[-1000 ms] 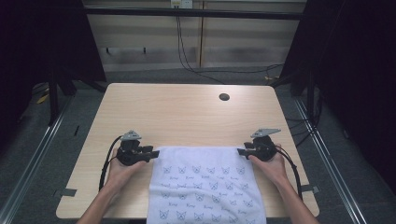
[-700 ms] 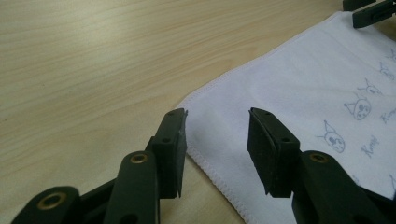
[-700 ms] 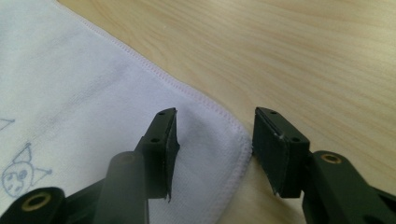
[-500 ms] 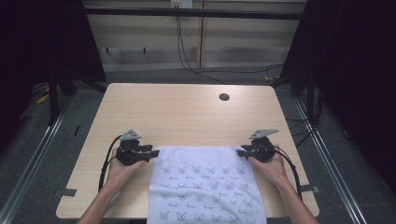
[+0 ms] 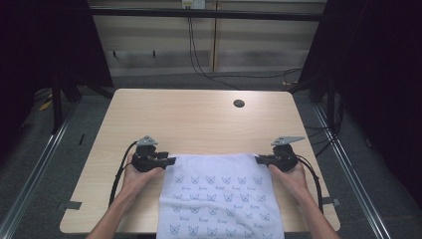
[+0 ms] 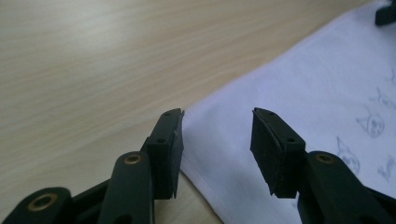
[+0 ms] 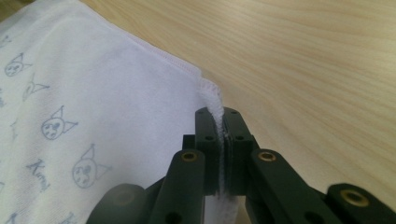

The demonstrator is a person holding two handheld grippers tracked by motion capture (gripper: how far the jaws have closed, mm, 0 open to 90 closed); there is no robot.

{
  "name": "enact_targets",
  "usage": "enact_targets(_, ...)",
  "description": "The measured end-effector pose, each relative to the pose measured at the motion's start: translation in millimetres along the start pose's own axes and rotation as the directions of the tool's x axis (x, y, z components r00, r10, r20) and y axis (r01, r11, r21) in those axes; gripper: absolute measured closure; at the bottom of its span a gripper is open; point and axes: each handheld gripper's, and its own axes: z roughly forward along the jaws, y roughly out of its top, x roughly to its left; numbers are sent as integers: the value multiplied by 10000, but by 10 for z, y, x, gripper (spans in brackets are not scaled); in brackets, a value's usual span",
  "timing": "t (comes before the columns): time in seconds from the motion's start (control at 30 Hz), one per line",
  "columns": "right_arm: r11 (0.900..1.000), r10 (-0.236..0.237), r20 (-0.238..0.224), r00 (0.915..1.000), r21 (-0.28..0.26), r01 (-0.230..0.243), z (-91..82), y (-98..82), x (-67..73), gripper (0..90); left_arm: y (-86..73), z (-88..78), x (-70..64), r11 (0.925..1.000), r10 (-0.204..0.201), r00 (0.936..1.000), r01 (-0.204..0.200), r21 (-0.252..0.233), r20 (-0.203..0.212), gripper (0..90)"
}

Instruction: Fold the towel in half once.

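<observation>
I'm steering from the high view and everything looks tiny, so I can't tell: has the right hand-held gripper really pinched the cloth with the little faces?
Observer: Yes. In the right gripper view the right hand-held gripper has just closed its jaws on the white cloth. The hem is squeezed between them.
Operator: And the left one?
Observer: Not yet. The left hand-held gripper has just been opening its jaws. They stand apart, with the cloth's corner lying flat between them, unpinched.
Operator: Is the corner in the middle of the gap?
Observer: No. In the left gripper view the corner's tip lies right beside the jaw on the left of that view.
</observation>
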Motion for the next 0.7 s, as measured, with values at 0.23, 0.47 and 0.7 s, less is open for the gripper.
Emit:
enact_targets(0.23, 10000, 91, -5, 10000, -10, -91, -32, -64, -35, 867, 16, 47, -19, 9995, 184, 9995, -178, 243, -268, 480)
enact_targets(0.47, 9999, 123, -81, 9999, 79, -122, -6, -65, -43, 866, -7, 88, 18, 9991, 287, 9987, -273, 315, -416, 452)
enact_targets(0.7, 9999, 43, -152, 9999, 101, -41, 10, -66, -32, 864, 13, 143, 15, 9977, 660, 9935, -646, 180, -932, 437)
